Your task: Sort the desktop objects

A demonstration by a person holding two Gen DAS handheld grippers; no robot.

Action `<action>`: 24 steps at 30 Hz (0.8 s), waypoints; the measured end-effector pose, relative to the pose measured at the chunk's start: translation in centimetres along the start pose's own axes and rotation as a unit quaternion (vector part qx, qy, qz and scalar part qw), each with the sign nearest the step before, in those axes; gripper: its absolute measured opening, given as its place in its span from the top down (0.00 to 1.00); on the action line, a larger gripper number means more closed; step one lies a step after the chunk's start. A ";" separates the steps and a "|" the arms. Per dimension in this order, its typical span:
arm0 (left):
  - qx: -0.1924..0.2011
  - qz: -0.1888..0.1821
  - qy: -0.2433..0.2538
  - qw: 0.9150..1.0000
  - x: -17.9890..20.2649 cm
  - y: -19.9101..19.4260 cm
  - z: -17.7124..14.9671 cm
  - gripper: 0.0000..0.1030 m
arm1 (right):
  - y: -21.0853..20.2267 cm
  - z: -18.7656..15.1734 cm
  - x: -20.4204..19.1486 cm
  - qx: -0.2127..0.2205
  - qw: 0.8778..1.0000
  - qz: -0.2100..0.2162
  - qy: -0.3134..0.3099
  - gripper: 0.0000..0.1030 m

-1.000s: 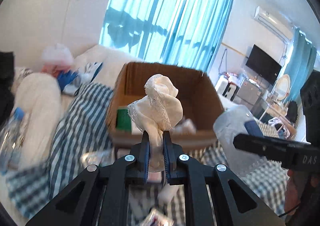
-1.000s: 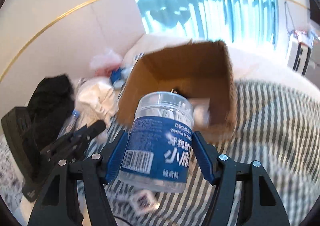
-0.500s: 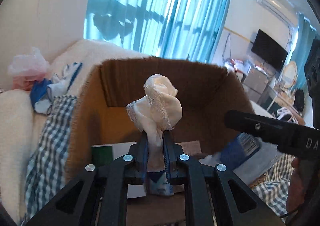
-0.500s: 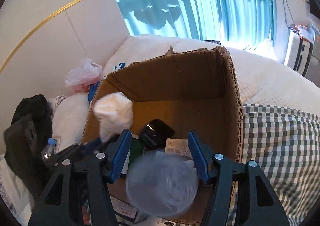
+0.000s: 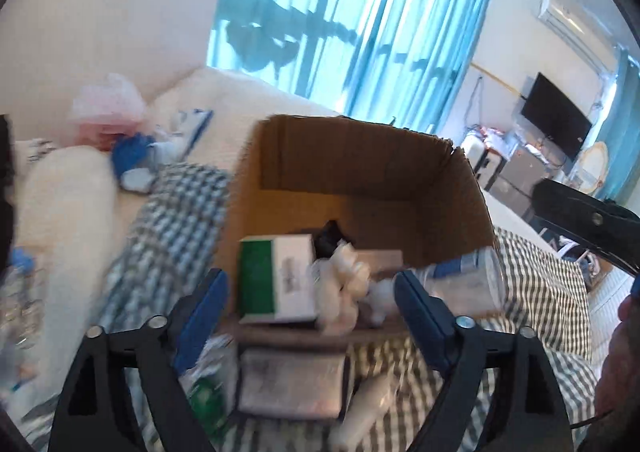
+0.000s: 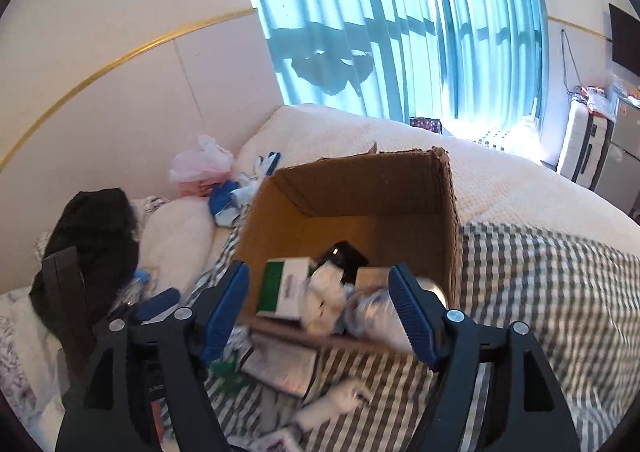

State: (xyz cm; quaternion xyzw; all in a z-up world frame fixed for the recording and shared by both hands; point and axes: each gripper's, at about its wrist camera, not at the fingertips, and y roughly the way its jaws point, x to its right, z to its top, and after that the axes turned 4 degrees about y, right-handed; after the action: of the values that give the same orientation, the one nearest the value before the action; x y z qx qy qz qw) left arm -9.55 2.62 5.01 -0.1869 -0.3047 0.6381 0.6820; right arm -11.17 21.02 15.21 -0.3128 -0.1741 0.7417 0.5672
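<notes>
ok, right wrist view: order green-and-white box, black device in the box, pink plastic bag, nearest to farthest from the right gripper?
From the right gripper:
1. Green-and-white box, inside the cardboard box, just beyond the left finger.
2. Black device, deeper in the box, centre.
3. Pink plastic bag, far left by the wall.

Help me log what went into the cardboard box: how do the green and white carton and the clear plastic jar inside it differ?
The green and white carton is a flat-sided opaque box; the clear plastic jar is round and see-through. The carton lies against the left side of the cardboard box; the jar lies in its near right corner. The carton is sharp in the right wrist view; the jar is blurred. Both lie inside, with a white cloth between them.
</notes>
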 end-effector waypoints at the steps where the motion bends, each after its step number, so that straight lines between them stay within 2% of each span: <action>1: -0.004 0.009 -0.003 1.000 -0.3 -1.3 -0.5 0.09 | -1.0 -0.6 -0.4 -0.002 1.000 0.004 0.003 0.26; 3: -0.024 0.022 -0.004 0.999 -0.8 -3.6 -1.9 0.07 | -2.5 -2.5 -1.0 -0.014 1.000 0.013 0.009 0.22; 6: -0.052 0.025 -0.003 0.998 -1.4 -6.3 -5.6 0.07 | -3.1 -7.1 -1.3 -0.050 0.999 0.020 -0.002 0.21; 11: -0.090 0.037 0.000 0.995 -2.2 -5.7 -13.0 0.07 | -0.8 -15.4 -0.1 -0.107 0.993 -0.037 -0.026 0.22; 14: -0.099 0.021 0.028 0.994 -0.7 -3.9 -17.1 0.07 | 0.5 -17.1 1.4 -0.142 0.989 -0.030 -0.002 0.22; 16: -0.096 0.017 0.072 0.993 1.1 -2.3 -18.8 0.07 | 0.9 -17.3 1.9 -0.148 0.989 -0.024 0.010 0.21; 18: -0.093 0.034 0.121 0.988 2.7 -1.2 -19.7 0.07 | 1.1 -17.4 2.4 -0.143 0.989 -0.029 0.011 0.22; 20: -0.103 0.024 0.167 0.980 4.2 0.2 -20.5 0.07 | 1.5 -17.5 2.9 -0.145 0.989 -0.029 0.015 0.21; 24: -0.143 -0.003 0.186 0.972 5.1 2.8 -21.6 0.07 | 2.9 -18.2 3.7 -0.167 0.985 -0.029 0.032 0.22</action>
State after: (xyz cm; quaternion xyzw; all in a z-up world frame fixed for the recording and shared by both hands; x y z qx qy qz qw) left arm 2.46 10.86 -11.99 -0.3972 -0.2607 0.5399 0.6948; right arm -1.81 21.90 -1.05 -0.4214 -0.2865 0.6751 0.5335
